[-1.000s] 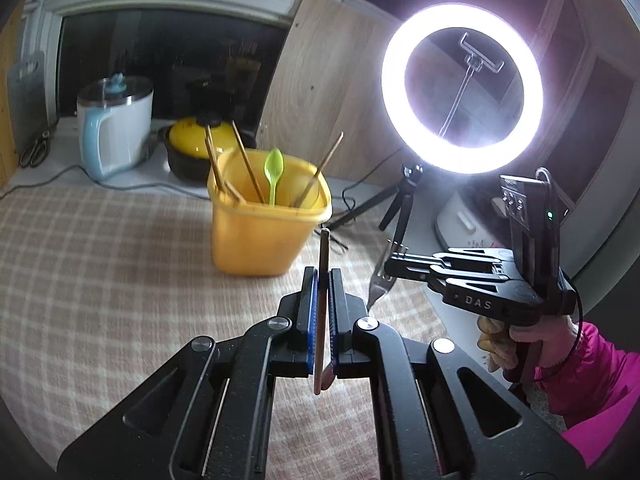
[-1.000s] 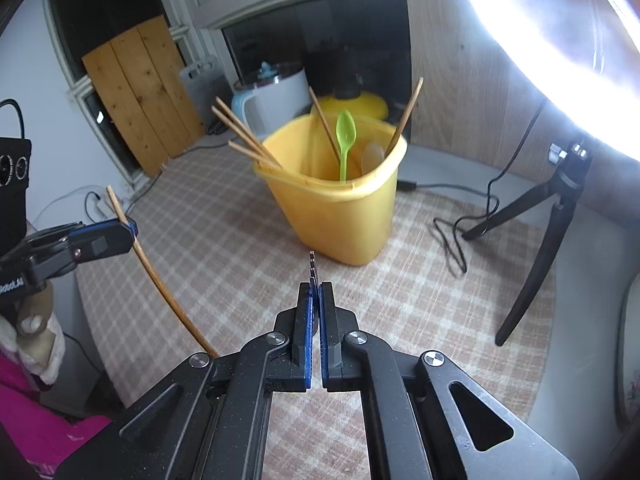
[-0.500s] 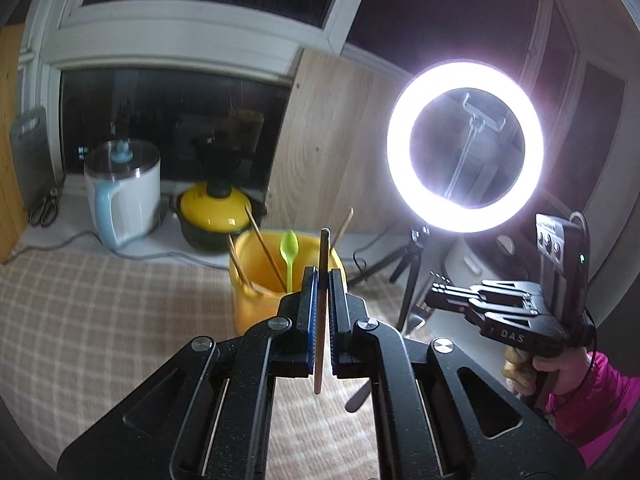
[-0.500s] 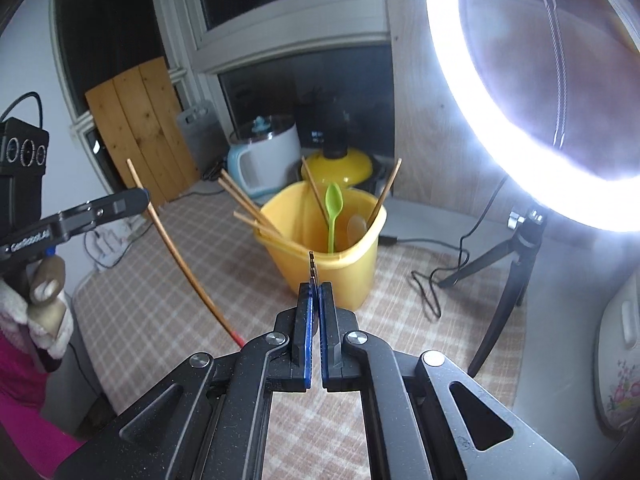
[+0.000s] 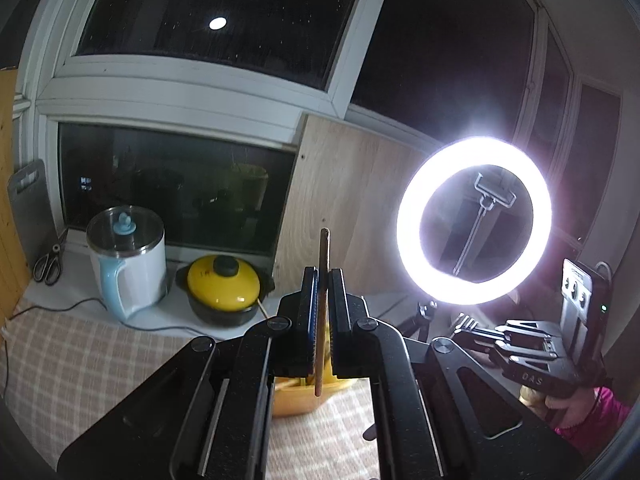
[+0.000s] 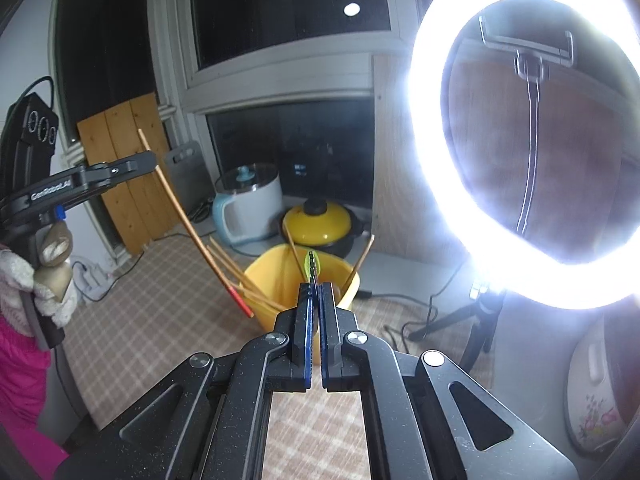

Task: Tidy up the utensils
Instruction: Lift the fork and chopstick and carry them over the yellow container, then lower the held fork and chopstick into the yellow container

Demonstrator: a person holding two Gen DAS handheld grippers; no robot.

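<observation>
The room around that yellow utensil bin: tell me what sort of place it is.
Probably a home kitchen corner or enclosed balcony, set up for filming: an electric kettle and a yellow-lidded pot on the sill under dark windows, plus a lit ring light on a tripod.

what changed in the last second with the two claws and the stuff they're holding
Both claws rose and tilted up, so each view now shows more window and less table. The left claw brought its chopstick in until the red tip hangs beside the yellow bin. The right claw lifted its fork nearer the bin. Both grips stayed shut; the bin and its green spoon did not move.
</observation>
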